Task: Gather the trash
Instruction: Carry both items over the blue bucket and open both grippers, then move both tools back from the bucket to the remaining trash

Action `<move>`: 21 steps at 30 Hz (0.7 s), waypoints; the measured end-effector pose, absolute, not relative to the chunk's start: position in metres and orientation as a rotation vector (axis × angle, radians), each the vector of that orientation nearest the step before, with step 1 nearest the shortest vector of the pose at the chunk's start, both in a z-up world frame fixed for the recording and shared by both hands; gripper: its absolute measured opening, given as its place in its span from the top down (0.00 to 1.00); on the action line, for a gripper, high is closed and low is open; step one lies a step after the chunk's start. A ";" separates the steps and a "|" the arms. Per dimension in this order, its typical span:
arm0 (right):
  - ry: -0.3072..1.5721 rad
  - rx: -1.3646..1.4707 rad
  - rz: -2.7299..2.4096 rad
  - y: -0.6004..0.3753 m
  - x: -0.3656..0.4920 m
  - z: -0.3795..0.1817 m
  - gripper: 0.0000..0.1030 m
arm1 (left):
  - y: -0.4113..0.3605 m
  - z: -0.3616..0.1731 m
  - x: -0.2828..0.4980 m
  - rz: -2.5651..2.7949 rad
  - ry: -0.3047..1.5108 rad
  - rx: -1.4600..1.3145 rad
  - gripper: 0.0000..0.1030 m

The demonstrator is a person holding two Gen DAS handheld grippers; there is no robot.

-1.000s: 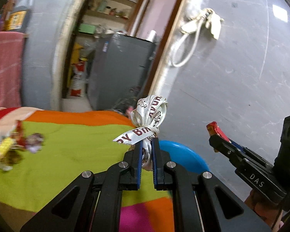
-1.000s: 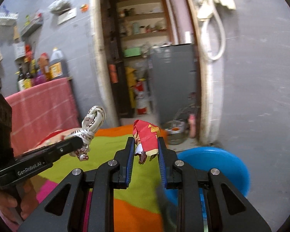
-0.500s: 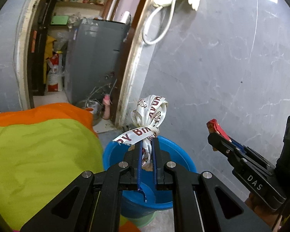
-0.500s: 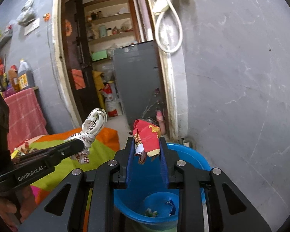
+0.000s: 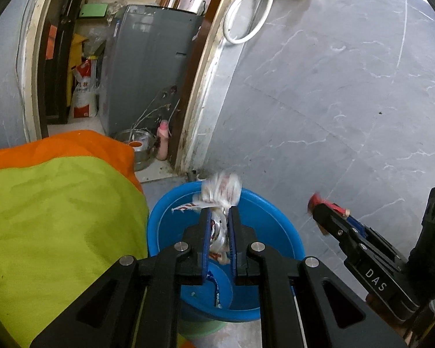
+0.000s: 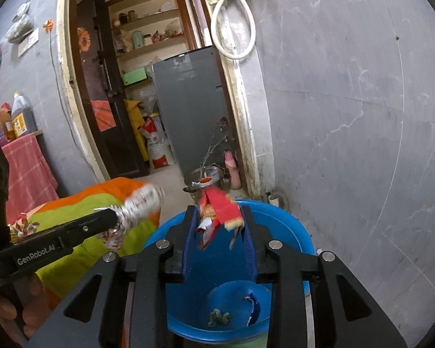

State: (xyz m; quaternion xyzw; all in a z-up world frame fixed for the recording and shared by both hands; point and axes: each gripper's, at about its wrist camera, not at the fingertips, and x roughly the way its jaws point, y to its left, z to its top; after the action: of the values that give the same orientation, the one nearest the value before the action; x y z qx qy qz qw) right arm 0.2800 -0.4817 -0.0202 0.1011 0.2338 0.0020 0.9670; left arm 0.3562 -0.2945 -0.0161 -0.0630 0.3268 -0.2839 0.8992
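Note:
My left gripper point(image 5: 219, 217) stands over the blue bucket point(image 5: 278, 223). The white printed wrapper point(image 5: 221, 190) is blurred between its parted fingers. My right gripper point(image 6: 219, 217) is open above the same bucket point(image 6: 301, 237), and the red and yellow wrapper point(image 6: 220, 207) sits loose between its fingers. Two scraps of trash point(image 6: 220, 316) lie at the bucket's bottom. In the right wrist view the left gripper point(image 6: 101, 223) shows at the left with the white wrapper point(image 6: 142, 203). In the left wrist view the right gripper point(image 5: 319, 207) shows at the right with a red scrap.
The bed with a green and orange cover point(image 5: 58, 203) is left of the bucket. More wrappers point(image 6: 21, 227) lie on it. A grey wall point(image 5: 333, 101) is behind the bucket. A doorway point(image 6: 136, 101) leads to a grey fridge point(image 6: 188, 110) and a steel pot point(image 5: 136, 148).
Both grippers moved right from over the bed to above the bucket. Both have opened; the two wrappers are now loose and blurred between the fingers.

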 end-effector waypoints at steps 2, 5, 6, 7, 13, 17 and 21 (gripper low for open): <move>0.475 0.212 0.002 -0.485 0.282 -0.023 0.68 | -0.293 -0.017 0.358 -0.586 0.681 -0.137 0.90; 0.478 0.217 -0.002 -0.488 0.283 -0.024 0.66 | -0.292 -0.017 0.358 -0.579 0.682 -0.137 0.88; 0.477 0.218 -0.004 -0.488 0.283 -0.025 0.61 | -0.290 -0.017 0.358 -0.579 0.684 -0.142 0.86; 0.473 0.221 -0.004 -0.489 0.282 -0.024 0.58 | -0.290 -0.017 0.357 -0.578 0.684 -0.146 0.83; 0.421 0.215 -0.035 -0.489 0.269 -0.013 0.49 | -0.279 -0.010 0.350 -0.543 0.646 -0.174 0.63; 0.378 0.211 -0.053 -0.489 0.259 -0.001 0.28 | -0.265 0.000 0.342 -0.506 0.601 -0.198 0.41; 0.346 0.199 -0.069 -0.486 0.251 0.011 0.11 | -0.249 0.011 0.334 -0.465 0.548 -0.206 0.12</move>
State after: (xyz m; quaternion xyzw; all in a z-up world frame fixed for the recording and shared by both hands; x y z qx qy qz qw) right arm 0.2506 -0.4860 0.0111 0.0990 0.1716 -0.0341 0.9796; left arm 0.3339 -0.2495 0.0112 -0.1009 0.2676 -0.2270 0.9310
